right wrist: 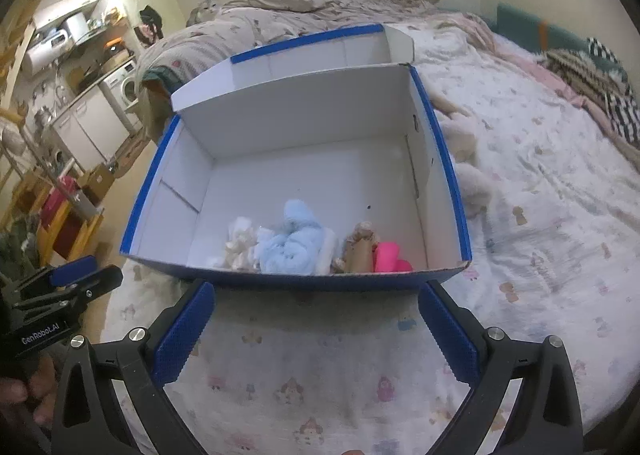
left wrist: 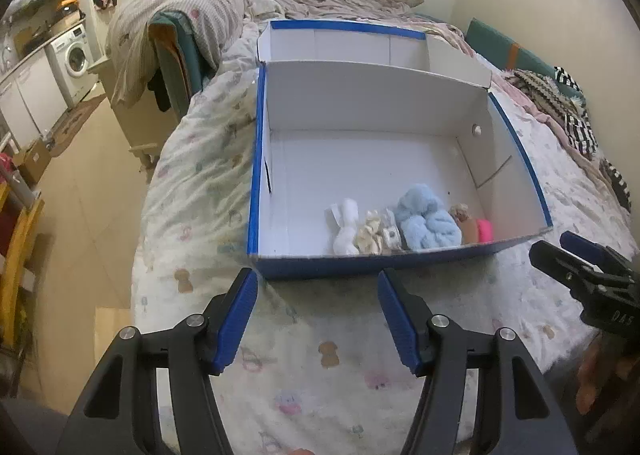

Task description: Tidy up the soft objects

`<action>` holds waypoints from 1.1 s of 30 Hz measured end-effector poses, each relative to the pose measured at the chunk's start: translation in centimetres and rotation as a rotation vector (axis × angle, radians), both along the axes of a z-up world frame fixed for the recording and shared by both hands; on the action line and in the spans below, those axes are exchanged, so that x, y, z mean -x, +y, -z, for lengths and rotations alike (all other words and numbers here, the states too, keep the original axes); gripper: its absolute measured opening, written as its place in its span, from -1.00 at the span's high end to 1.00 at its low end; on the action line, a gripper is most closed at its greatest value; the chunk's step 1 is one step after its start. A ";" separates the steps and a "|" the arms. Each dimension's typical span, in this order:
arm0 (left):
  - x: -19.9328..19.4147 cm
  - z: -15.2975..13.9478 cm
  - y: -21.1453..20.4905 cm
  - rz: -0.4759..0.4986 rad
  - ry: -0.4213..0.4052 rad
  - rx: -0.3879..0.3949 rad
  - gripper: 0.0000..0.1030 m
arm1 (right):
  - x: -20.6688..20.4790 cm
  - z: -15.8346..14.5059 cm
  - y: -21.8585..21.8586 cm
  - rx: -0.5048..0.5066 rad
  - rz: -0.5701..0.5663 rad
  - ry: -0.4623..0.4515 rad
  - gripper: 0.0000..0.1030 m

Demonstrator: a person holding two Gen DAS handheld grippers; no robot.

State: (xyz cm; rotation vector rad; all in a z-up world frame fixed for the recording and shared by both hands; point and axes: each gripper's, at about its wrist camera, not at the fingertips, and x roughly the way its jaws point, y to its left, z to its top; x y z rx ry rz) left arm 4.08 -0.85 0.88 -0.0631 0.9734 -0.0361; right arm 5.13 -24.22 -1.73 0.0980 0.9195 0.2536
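Fingers of both grippers stand apart with nothing between them; the left gripper is parted to a middling gap, the right gripper spread wide, and both hang over the printed bedsheet just short of the near wall of the blue box, touching neither it nor what is inside.

Along the inside of that near wall lies a row of soft things: a white rolled cloth nearest the box's left end; beside it a cream bundle; then a big pale-blue fluffy piece in the middle; then a small brown item and a bright pink one nearest the right end. The two views are blurred there, so what the brown and cream pieces are I cannot say, perhaps small plush or socks.

All look light, limp and compressible; none should slip or break, though loose ends will trail and a shallow pinch may pull out only a fold. The blue piece is best taken across its bulky middle with jaws wide; the small ones pinched at their thickest part, coming down from above the box wall rather than over its edge.
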 end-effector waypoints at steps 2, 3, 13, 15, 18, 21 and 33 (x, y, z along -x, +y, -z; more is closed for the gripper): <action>0.6 -0.1 0.0 -0.001 -0.005 0.012 -0.15 | 0.6 -0.3 0.5 0.026 -0.007 -0.026 -1.00; 0.8 -0.2 0.0 -0.001 -0.013 0.011 -0.15 | 0.8 -0.5 0.7 0.030 -0.008 -0.033 -1.00; 1.0 -0.7 -0.6 -0.029 -0.137 -0.031 -0.84 | 1.5 -0.7 1.1 0.048 0.023 -0.096 -1.00; 0.8 -0.6 -0.5 -0.040 -0.138 -0.030 -0.85 | 1.3 -0.5 1.0 0.043 0.027 -0.090 -1.00; 0.8 -0.5 -0.6 -0.045 -0.152 -0.064 -0.85 | 1.1 -0.4 0.9 0.040 0.032 -0.087 -1.00; 0.9 -0.4 -0.7 -0.039 -0.168 -0.076 -0.85 | 1.0 -0.5 0.9 0.038 0.032 -0.086 -1.00; 1.0 -0.4 -0.1 -0.048 -0.160 -0.051 -0.85 | 0.9 -0.7 0.9 0.038 0.036 -0.090 -1.00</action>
